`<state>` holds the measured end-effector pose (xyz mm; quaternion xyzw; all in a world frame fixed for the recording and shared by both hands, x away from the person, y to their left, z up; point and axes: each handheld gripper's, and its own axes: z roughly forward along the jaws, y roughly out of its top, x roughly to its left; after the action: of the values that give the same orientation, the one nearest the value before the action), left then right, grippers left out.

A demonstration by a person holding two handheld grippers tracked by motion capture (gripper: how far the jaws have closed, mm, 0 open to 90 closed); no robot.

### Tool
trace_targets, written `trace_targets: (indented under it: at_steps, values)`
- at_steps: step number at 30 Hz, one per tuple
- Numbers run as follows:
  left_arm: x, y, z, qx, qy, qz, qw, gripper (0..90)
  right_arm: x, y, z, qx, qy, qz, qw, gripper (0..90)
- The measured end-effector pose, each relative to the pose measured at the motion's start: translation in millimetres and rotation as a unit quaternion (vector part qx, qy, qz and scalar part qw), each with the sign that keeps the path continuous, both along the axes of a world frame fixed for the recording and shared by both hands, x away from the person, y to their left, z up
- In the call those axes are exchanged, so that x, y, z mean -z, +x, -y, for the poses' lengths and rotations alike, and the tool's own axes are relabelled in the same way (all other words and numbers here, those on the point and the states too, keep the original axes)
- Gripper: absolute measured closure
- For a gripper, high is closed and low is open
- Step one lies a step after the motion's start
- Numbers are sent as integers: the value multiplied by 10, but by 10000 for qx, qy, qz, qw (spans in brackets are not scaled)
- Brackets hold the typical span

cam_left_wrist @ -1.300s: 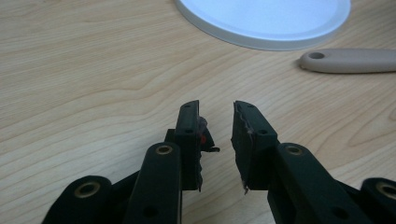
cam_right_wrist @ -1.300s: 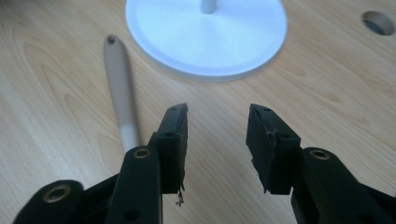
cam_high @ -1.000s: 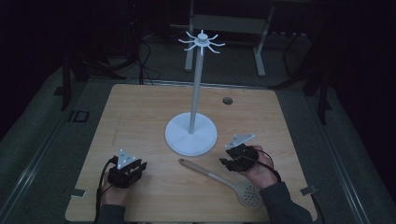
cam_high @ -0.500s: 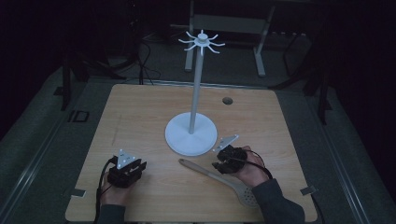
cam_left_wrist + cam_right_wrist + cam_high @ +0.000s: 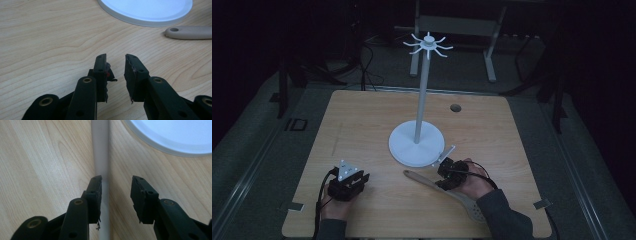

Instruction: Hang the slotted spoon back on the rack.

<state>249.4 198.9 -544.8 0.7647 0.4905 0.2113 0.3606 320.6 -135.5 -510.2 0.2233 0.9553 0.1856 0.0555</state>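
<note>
While the wooden table carries a white stand with a round base and a tall pole topped by hooks, a beige slotted spatula lies just in front of that base, toward the person's right. The right gripper sits low over the spatula's handle, jaws parted, the handle running between them beside the left jaw. The left gripper hovers over bare wood, jaws slightly apart and empty.
</note>
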Motion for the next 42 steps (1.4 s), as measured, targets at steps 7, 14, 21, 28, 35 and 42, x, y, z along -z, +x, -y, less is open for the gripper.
trace_targets:
  at_steps: [7,14,21,28,35,42]
  values:
    - [-1,1,-1,1,-1,-4,10000,717,38,14,-57,-62,-49,-77,9999,647]
    - [-2,1,-4,-6,-3,-7,10000,715,78,19,-121,-131,-128,-173,9997,652]
    - [-2,1,-7,-12,-10,-4,10000,714,158,51,-183,-176,-245,-407,9987,706]
    - [0,3,-5,-10,9,-10,10000,714,215,84,-242,-269,-365,-555,9974,729]
    - [2,5,-2,4,33,-20,10000,714,230,76,-286,-307,-492,-492,9971,728]
    - [3,4,5,3,29,-19,10000,714,249,74,-330,-350,-639,-453,9963,725]
